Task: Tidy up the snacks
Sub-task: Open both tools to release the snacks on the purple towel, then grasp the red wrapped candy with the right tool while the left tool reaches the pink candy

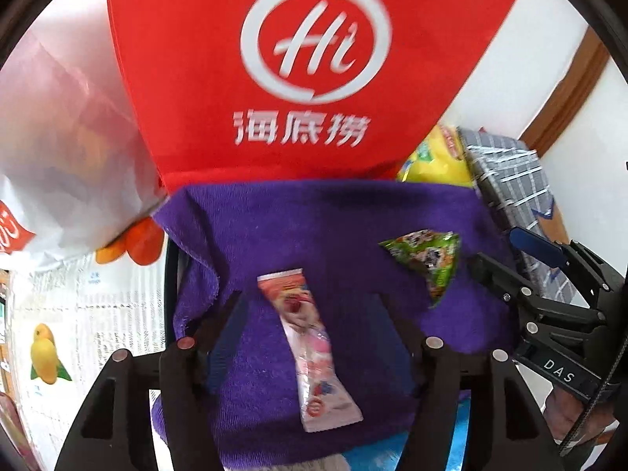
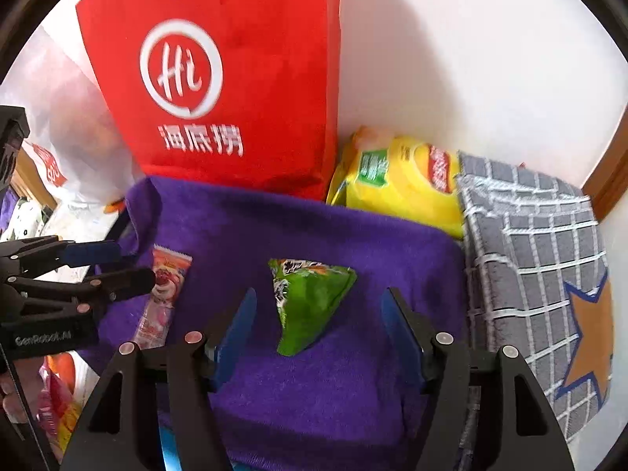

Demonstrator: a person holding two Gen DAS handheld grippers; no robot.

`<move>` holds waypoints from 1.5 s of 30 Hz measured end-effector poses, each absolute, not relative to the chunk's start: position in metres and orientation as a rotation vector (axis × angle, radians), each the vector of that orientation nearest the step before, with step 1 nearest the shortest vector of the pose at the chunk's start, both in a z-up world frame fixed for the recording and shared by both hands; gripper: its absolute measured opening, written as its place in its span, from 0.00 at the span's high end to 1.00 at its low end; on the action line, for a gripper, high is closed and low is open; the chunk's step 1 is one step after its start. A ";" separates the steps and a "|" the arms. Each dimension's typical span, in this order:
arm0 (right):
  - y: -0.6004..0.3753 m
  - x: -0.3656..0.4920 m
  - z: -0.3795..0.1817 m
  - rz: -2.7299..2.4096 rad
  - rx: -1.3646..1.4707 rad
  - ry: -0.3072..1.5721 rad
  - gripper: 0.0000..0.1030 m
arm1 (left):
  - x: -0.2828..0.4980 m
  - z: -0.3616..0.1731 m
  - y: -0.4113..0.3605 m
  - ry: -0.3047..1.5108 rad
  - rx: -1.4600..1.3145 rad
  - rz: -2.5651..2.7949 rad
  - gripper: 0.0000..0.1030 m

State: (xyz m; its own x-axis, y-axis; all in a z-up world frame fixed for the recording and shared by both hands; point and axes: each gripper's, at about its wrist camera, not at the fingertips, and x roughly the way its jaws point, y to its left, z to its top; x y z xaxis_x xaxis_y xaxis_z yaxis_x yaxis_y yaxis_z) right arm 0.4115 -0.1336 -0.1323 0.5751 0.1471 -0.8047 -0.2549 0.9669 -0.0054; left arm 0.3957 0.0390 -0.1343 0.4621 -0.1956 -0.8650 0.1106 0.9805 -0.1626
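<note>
A long pink-and-white snack packet (image 1: 310, 349) lies on a purple towel (image 1: 333, 227). My left gripper (image 1: 310, 306) is open just above it, one finger on each side. A green triangular snack packet (image 2: 310, 302) lies on the same towel (image 2: 353, 243). My right gripper (image 2: 318, 298) is open around it, not touching. The green packet also shows in the left wrist view (image 1: 428, 263), with the right gripper (image 1: 510, 251) beside it. The left gripper (image 2: 117, 263) and the pink packet (image 2: 163, 294) show in the right wrist view.
A red bag with a white logo (image 1: 306, 70) stands behind the towel. A yellow snack bag (image 2: 400, 180) and a grey checked cloth with an orange star (image 2: 533, 259) lie at the right. A white plastic bag (image 1: 66, 157) and a printed box (image 1: 78, 337) are at the left.
</note>
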 end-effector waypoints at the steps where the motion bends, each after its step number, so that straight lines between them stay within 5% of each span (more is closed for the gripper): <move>1: -0.134 0.408 -0.127 0.227 -0.128 0.918 0.33 | 0.394 -0.130 0.039 1.069 -0.089 -0.189 0.38; 4: -0.142 0.395 -0.112 0.186 -0.111 0.877 0.25 | 0.384 -0.113 0.043 1.031 -0.100 -0.190 0.38; 21: -0.175 0.275 -0.064 0.162 -0.093 0.740 0.25 | 0.291 -0.030 0.030 0.854 -0.081 -0.228 0.38; 45: -0.212 0.185 -0.100 0.147 -0.065 0.806 0.25 | 0.184 -0.053 0.071 0.892 -0.105 -0.056 0.36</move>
State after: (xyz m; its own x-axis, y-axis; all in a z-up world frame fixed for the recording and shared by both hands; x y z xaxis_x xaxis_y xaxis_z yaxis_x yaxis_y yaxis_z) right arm 0.1852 -0.2116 -0.1002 0.6826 0.1064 -0.7230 -0.1561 0.9877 -0.0020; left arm 0.1840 0.0714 -0.0531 0.6267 -0.0921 -0.7738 0.0045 0.9934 -0.1146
